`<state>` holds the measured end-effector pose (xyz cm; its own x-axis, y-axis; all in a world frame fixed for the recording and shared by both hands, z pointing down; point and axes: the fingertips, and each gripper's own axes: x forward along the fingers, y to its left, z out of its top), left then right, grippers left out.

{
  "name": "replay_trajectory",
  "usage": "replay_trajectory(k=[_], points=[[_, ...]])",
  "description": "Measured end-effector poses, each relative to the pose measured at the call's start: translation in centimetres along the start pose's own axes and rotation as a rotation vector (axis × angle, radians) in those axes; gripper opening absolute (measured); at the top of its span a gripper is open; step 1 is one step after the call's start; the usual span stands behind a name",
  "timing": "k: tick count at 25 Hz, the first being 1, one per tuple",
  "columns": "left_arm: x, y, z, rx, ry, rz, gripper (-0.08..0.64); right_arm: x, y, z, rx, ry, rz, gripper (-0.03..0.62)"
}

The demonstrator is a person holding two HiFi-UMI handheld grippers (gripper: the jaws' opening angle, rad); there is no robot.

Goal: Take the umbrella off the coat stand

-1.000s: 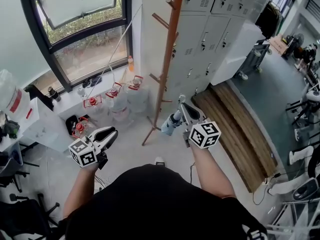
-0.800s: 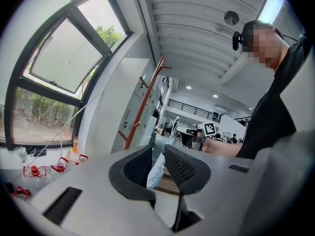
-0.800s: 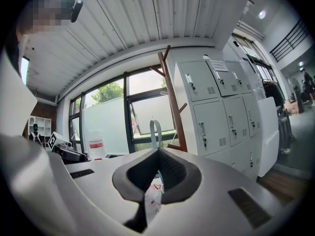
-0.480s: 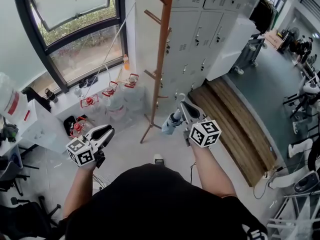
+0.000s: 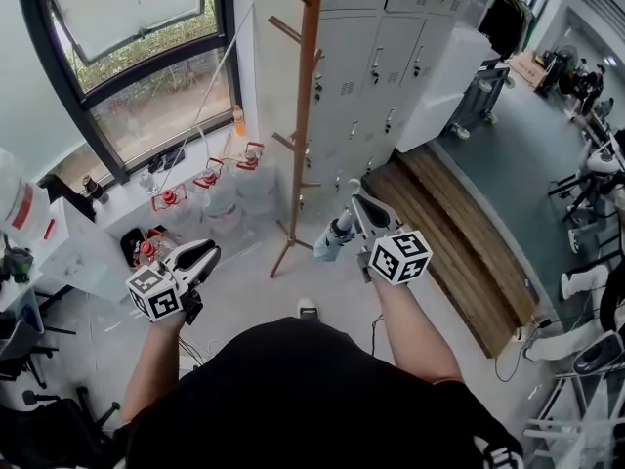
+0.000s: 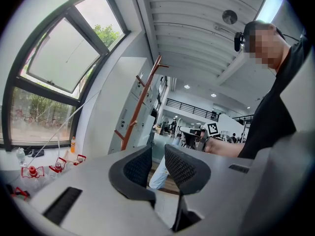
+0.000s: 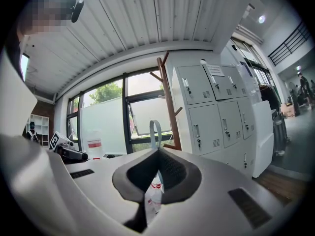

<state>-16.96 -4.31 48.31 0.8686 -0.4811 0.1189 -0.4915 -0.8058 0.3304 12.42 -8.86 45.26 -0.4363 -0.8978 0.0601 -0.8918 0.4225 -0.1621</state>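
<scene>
The right gripper [image 5: 355, 205] has its jaws closed on a folded pale-blue umbrella [image 5: 333, 239], whose strap loop stands up just past the jaw tips. The umbrella is clear of the wooden coat stand [image 5: 301, 115], to the right of its base. The left gripper [image 5: 203, 255] is low on the left, its jaws narrowly apart with nothing between them. Both forearms reach forward.

One coat stand [image 5: 301, 115], one umbrella [image 5: 332, 243], two hand-held grippers [image 5: 208, 253] [image 5: 357, 203].
</scene>
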Motion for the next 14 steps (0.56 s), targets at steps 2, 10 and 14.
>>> replay_trajectory(k=[2,10,14], points=[[0.0,-0.1,-0.1,0.003,-0.004,-0.008,0.095,-0.2,-0.1,0.0,0.000,0.000,-0.002,0.014],[0.6,-0.1,-0.2,0.002,-0.002,-0.007,0.095,-0.3,-0.9,-0.1,0.005,0.006,0.000,0.014],[0.9,-0.2,-0.1,0.005,0.000,0.002,0.095,-0.3,-1.3,-0.1,0.011,0.004,0.001,0.014]])
